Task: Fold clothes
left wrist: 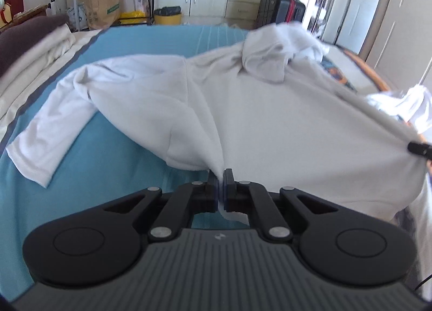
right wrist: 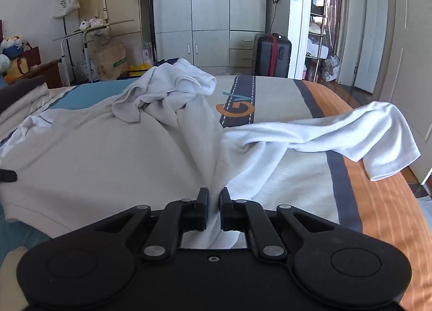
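A white hooded sweatshirt [left wrist: 283, 122] lies spread over the bed, its hood [left wrist: 270, 51] bunched at the far side. My left gripper [left wrist: 220, 176] is shut on a pinch of its hem, which lifts in a ridge from the blue cover. One sleeve [left wrist: 46, 146] trails to the left. In the right wrist view the same sweatshirt [right wrist: 94, 165] rises to my right gripper [right wrist: 214, 195], shut on a fold of the hem. The other sleeve [right wrist: 337, 132] stretches out to the right. The right gripper's tip [left wrist: 418, 147] shows at the left wrist view's right edge.
The bed cover is blue [left wrist: 108, 181] on the left, grey and orange striped [right wrist: 383, 203] on the right. Folded bedding and a dark pillow [left wrist: 24, 38] lie at the far left. Beyond the bed stand wardrobes [right wrist: 210, 11], a dark suitcase [right wrist: 272, 53] and a paper bag [right wrist: 110, 60].
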{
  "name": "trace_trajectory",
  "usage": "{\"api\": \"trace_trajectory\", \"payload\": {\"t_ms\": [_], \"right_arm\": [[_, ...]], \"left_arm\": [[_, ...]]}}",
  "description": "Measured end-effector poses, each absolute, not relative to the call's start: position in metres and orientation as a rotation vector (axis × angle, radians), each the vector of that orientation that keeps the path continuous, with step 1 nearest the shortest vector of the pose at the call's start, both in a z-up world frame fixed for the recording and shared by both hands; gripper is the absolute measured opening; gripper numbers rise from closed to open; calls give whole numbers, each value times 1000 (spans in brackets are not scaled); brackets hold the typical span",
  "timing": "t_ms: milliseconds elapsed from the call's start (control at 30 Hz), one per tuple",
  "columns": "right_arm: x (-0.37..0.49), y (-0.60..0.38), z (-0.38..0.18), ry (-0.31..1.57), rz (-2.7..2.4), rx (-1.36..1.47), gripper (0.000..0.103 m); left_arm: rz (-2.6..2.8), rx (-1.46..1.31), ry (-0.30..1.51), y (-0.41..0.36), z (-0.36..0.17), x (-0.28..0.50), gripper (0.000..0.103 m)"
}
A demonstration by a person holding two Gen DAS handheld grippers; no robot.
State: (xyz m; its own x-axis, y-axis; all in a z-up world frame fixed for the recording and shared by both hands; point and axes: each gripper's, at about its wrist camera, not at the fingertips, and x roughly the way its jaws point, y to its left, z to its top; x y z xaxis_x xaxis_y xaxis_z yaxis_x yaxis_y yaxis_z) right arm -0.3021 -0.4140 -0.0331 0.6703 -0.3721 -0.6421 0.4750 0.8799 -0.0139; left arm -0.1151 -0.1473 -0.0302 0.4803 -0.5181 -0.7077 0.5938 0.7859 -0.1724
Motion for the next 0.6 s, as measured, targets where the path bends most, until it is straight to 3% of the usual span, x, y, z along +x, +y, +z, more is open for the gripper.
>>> {"api": "trace_trajectory", "payload": {"t_ms": [200, 267, 300, 333, 400, 467, 533, 600], "right_arm": [[-278, -428, -61, 875, -594, 149, 11], [-281, -419, -52, 885, -639, 88, 27], [-282, -414, -45, 884, -670, 38, 40], [-282, -410, -36, 871, -694, -12, 43], [-282, -401, -17, 833, -717, -92, 43], [-278, -388, 6, 770, -675, -93, 46], [-265, -375, 25, 726, -540, -11, 46], [-242, -354, 31, 723, -349, 74, 46]], "left_arm": [[-797, 148, 913, -140, -11, -109, 4], [-778, 150, 904, -126, -1, -100, 7], [-740, 149, 884, -115, 3, -94, 7], [-698, 151, 862, -103, 8, -86, 9], [-598, 171, 832, -81, 14, -67, 17], [-492, 228, 851, -67, 11, -38, 19], [-482, 283, 882, -64, 4, -8, 21], [-456, 297, 894, -62, -5, 19, 30]]}}
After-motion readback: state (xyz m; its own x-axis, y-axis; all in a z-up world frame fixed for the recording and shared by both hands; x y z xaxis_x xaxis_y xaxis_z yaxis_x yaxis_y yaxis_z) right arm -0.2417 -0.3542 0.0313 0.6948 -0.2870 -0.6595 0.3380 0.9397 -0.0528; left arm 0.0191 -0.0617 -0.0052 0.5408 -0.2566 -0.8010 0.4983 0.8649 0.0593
